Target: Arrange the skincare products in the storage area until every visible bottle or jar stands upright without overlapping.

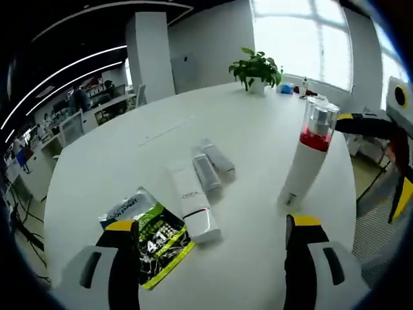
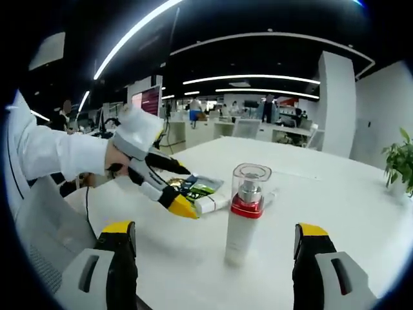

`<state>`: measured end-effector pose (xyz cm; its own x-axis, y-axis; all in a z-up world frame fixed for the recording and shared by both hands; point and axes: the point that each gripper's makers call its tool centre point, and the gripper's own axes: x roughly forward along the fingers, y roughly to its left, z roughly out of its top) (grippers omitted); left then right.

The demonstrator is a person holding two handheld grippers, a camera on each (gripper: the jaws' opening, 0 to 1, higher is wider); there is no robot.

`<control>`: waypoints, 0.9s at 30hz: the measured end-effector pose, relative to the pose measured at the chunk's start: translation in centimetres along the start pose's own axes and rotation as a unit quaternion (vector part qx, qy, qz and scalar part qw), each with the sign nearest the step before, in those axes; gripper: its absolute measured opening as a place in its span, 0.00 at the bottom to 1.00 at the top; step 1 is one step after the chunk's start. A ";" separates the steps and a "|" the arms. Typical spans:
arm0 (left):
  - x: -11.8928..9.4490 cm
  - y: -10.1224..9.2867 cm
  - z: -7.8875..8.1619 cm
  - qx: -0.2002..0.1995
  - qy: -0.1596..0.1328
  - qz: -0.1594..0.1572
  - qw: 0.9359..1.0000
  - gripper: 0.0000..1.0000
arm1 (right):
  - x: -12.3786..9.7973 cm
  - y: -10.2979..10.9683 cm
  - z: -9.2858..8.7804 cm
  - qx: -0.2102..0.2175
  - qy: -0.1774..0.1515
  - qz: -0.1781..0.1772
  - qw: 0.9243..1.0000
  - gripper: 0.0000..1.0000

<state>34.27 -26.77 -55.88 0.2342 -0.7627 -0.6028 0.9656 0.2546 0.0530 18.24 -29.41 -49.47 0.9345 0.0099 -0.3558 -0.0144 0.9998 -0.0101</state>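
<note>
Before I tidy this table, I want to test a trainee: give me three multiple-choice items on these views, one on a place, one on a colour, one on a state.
1. Where does the potted plant stand?
A. at the table's far edge, near the window
B. beside the sachet
C. on the floor

2. What colour is the band under the clear cap of the upright pump bottle?
A. blue
B. red
C. green

3. How does the white L'Oreal tube lie?
A. upright
B. leaning on the bottle
C. flat on the white table

Key: 1 A, the left gripper view shows it at the far rim by the bright window. 2 B, the collar is red in both views. 3 C, it lies on its side next to the green and black sachet.
</note>
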 end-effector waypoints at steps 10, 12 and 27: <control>2.8 2.2 -1.0 -0.019 0.050 0.006 0.999 0.77 | 0.0 -0.5 0.3 0.011 -0.007 -0.002 1.000 0.99; 3.8 2.5 -1.1 -0.017 0.057 0.001 0.998 0.73 | 0.1 -0.4 0.3 0.013 -0.006 0.000 1.000 0.99; 6.1 1.9 -2.0 -0.022 0.093 -0.015 0.995 0.46 | 0.2 -0.8 0.1 0.020 -0.002 -0.003 1.000 0.98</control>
<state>37.34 -29.70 -61.03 0.1765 -0.6477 -0.7411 0.9648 0.2628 0.0001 18.45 -30.25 -49.39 0.9360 0.0038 -0.3520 0.0051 0.9997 0.0244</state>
